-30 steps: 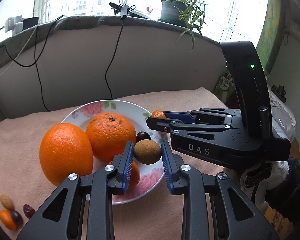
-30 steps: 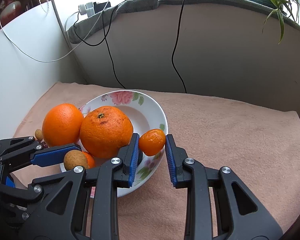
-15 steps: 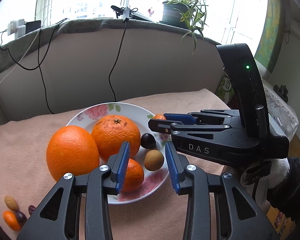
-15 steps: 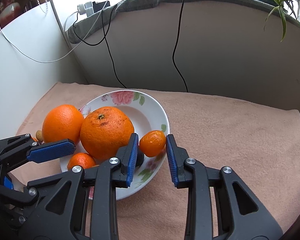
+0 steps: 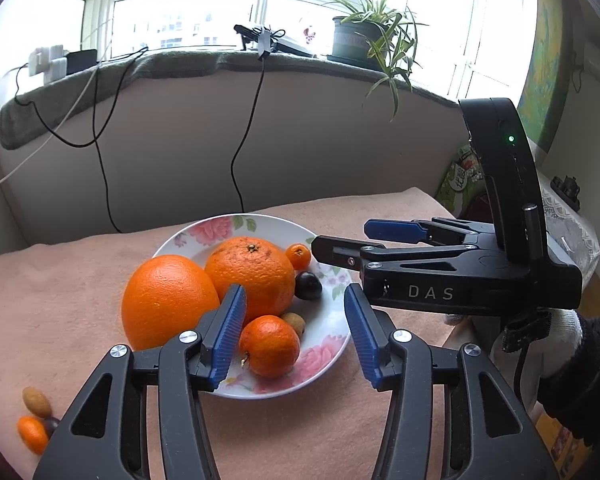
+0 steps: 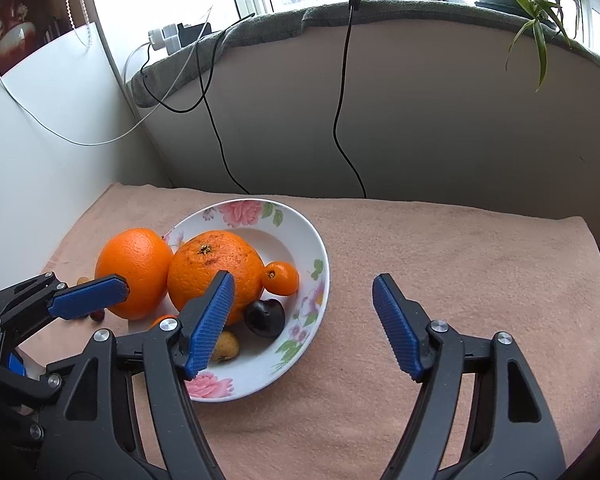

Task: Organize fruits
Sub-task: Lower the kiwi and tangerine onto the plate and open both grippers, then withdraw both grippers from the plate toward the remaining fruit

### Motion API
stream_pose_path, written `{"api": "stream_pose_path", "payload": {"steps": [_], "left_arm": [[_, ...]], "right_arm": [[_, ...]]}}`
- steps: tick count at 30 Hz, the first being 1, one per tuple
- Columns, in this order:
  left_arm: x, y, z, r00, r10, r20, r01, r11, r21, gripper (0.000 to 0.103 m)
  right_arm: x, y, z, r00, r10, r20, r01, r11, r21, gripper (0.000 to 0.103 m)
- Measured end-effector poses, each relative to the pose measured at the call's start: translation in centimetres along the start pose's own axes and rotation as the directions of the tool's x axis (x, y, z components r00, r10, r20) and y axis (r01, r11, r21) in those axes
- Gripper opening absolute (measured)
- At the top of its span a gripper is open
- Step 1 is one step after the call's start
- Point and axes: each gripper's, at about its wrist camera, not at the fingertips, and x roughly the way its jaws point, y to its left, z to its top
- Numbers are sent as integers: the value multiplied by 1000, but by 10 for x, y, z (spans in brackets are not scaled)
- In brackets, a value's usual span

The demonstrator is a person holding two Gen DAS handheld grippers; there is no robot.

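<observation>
The flowered plate (image 5: 204, 227) already holds the large orange (image 5: 250, 272), with the small brown fruit (image 5: 294, 322) at its 5 o'clock. Both the right gripper (image 6: 304, 324) and the left gripper (image 5: 294, 334) have just been opening and are seen empty. They should be lifted straight back, so that the released small orange fruit (image 6: 282, 278) is not knocked.

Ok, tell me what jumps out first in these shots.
Two big oranges: one in the floral plate, the other on the pink cloth against its rim. Both open grippers, left and right, hover over the plate, holding nothing.
</observation>
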Motion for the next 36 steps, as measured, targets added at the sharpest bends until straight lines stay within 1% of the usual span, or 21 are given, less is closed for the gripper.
{"api": "stream_pose_path", "payload": {"steps": [3, 4, 6, 13, 15, 20, 26, 31, 34, 36], "left_arm": [[-6, 1, -2, 1000, 3, 9, -3, 1000, -3, 57], [-8, 1, -2, 1000, 1, 12, -1, 1000, -6, 58], [-12, 2, -4, 1000, 4, 19, -4, 1000, -10, 65], [-27, 7, -11, 1000, 11, 29, -11, 1000, -19, 75], [-29, 11, -14, 1000, 19, 17, -18, 999, -31, 81], [-41, 26, -29, 999, 47, 4, -47, 997, -60, 81], [-57, 56, -53, 996, 84, -21, -85, 991, -103, 81], [-75, 95, -76, 993, 112, -38, -117, 972, -202, 81], [-89, 115, -90, 985, 170, -26, -172, 959, -226, 81], [-99, 124, -99, 981, 193, -23, -193, 954, -230, 81]], "right_arm": [[-5, 2, -2, 1000, -8, 11, 8, 1000, 5, 79], [-7, 2, -2, 1000, -9, 14, 9, 1000, 7, 79], [-10, 4, -2, 1000, -10, 19, 10, 1000, 10, 80], [-23, 17, -8, 999, -24, 37, 25, 1000, -2, 80], [-26, 22, -10, 999, -20, 40, 20, 1000, -9, 80], [-33, 43, -17, 999, -18, 43, 20, 999, -40, 80], [-39, 74, -32, 999, -9, 49, 13, 996, -85, 80], [-36, 99, -45, 999, 30, 31, -27, 994, -105, 80], [-35, 112, -50, 997, 62, 37, -58, 993, -104, 80], [-34, 119, -54, 995, 91, 34, -87, 991, -99, 80]]}}
